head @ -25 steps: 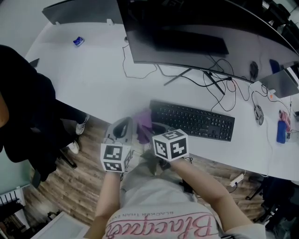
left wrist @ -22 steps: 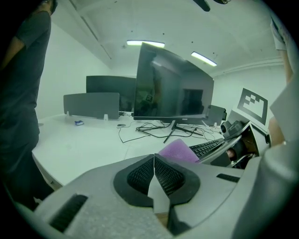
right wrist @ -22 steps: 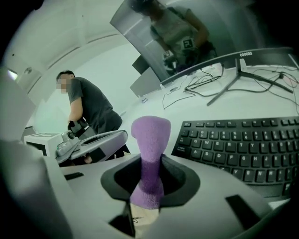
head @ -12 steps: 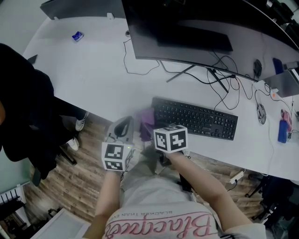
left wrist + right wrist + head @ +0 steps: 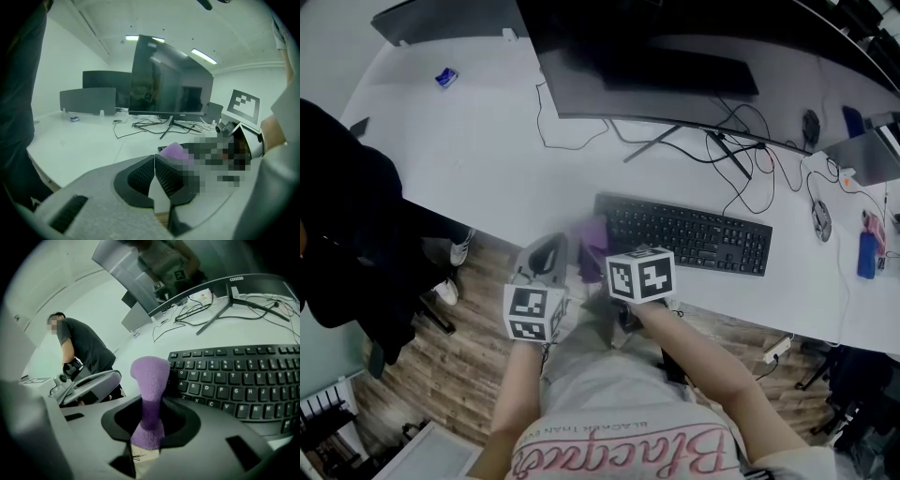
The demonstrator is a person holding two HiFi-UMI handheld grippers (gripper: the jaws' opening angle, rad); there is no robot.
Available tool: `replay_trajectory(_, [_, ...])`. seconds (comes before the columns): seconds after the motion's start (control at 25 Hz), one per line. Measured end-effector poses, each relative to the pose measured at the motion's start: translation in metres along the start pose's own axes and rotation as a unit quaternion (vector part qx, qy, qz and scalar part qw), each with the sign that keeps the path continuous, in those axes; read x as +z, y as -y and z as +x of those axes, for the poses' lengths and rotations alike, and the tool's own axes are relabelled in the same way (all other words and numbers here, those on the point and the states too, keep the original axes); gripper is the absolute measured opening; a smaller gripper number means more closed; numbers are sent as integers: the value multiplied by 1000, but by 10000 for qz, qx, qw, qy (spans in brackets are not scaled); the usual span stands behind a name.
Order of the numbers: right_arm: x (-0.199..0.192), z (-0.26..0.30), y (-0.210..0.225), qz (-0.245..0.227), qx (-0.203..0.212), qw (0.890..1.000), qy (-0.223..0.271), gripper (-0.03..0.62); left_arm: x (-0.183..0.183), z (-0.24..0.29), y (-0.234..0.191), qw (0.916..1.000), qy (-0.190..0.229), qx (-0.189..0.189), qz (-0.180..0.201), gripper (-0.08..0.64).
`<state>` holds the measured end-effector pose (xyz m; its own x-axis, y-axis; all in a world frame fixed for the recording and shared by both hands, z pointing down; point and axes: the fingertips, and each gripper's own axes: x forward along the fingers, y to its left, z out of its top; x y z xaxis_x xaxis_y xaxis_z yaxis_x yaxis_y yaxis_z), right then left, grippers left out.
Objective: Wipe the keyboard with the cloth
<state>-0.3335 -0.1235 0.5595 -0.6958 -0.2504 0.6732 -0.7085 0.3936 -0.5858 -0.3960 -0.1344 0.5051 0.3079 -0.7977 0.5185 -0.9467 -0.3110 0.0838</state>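
Note:
A black keyboard lies near the white desk's front edge, below a large curved monitor. My right gripper is shut on a purple cloth, just left of the keyboard's left end. In the right gripper view the cloth stands up between the jaws of that gripper, with the keyboard close behind on the right. My left gripper hovers beside it at the desk edge. Its pads are pressed together with nothing between them in the left gripper view, and the cloth shows just beyond.
Tangled black cables run behind the keyboard. A mouse and a blue object lie at the far right. A small blue item sits far left. A person in dark clothes stands by the desk's left side.
Both grippers stay at the desk's front edge beside the keyboard's left end. The cloth remains in the right gripper. Only the head view has shifted slightly.

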Motion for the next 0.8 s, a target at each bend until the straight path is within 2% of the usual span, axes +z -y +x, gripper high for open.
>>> replay_trajectory(0.8, [-9, -57, 59, 248, -306, 9991, 156, 91, 2, 26, 71, 9994, -90, -323, 103, 6])
